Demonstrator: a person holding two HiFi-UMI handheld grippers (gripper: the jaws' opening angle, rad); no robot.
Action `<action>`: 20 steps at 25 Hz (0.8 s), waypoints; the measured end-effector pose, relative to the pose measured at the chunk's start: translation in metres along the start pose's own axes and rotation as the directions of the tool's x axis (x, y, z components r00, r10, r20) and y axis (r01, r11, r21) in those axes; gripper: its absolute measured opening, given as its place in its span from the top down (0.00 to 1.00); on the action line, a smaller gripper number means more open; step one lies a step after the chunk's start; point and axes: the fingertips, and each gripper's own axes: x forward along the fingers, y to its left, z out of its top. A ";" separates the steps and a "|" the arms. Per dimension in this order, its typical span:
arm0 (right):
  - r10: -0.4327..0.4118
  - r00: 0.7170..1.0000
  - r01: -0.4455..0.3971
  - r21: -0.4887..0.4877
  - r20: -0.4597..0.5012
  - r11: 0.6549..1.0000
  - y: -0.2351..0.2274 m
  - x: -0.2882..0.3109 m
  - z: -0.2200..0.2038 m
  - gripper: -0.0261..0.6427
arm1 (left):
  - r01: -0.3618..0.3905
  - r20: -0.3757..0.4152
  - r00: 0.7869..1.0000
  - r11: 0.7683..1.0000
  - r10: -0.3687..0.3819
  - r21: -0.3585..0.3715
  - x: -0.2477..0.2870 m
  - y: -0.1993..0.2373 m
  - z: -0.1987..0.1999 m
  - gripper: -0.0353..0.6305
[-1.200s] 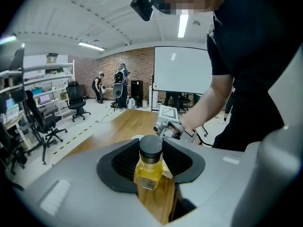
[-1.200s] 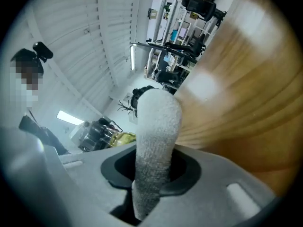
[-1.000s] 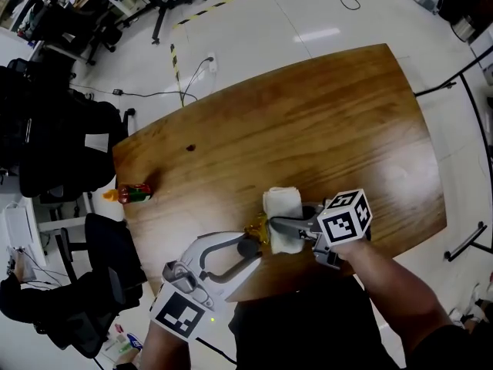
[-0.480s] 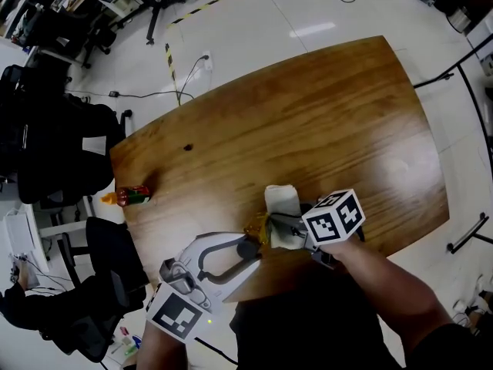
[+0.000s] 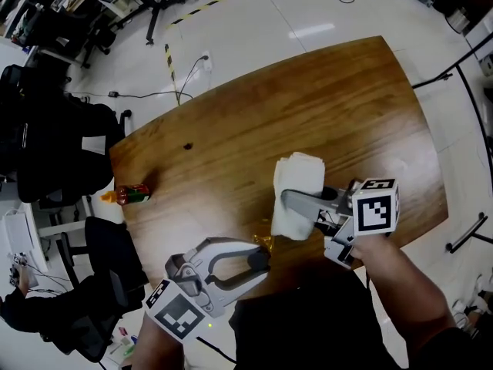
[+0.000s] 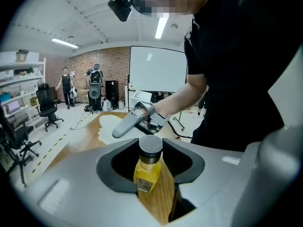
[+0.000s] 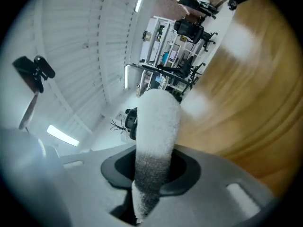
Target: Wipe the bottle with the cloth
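A small yellow bottle (image 6: 147, 171) with a grey cap stands between the jaws of my left gripper (image 6: 150, 170), which is shut on its body. In the head view only a sliver of the bottle (image 5: 264, 243) shows at the left gripper (image 5: 260, 256), near the table's front edge. My right gripper (image 5: 288, 201) is shut on a folded white cloth (image 5: 297, 185) and holds it in the air, up and to the right of the bottle and apart from it. The cloth (image 7: 155, 136) fills the gap between the right gripper's (image 7: 152, 176) jaws.
The wooden table (image 5: 347, 106) carries a small dark spot (image 5: 187, 147) at the back left. A red and orange bottle (image 5: 132, 195) lies at its left edge. Black office chairs (image 5: 54, 153) stand to the left. A cable and a floor socket (image 5: 206, 62) lie beyond the table.
The right gripper has lifted the cloth off the bottle and swung up and to the right. The left gripper with the bottle has shifted slightly toward the front edge.
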 end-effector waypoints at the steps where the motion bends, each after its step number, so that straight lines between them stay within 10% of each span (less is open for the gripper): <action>1: 0.027 1.000 -0.027 0.010 -0.004 1.000 0.009 0.006 0.002 0.84 | 0.017 -0.001 1.000 1.000 -0.017 -0.002 -0.001 -0.004 -0.002 0.69; 7: 0.119 0.985 -0.109 0.089 -0.121 0.990 0.027 0.030 -0.023 0.84 | 0.061 -0.005 0.998 0.998 -0.061 -0.020 0.009 -0.015 0.006 0.69; 20: -0.100 0.932 0.071 -0.095 -0.349 0.993 -0.045 0.058 -0.085 0.84 | 0.032 0.025 0.999 0.999 -0.032 -0.025 0.004 -0.020 0.002 0.69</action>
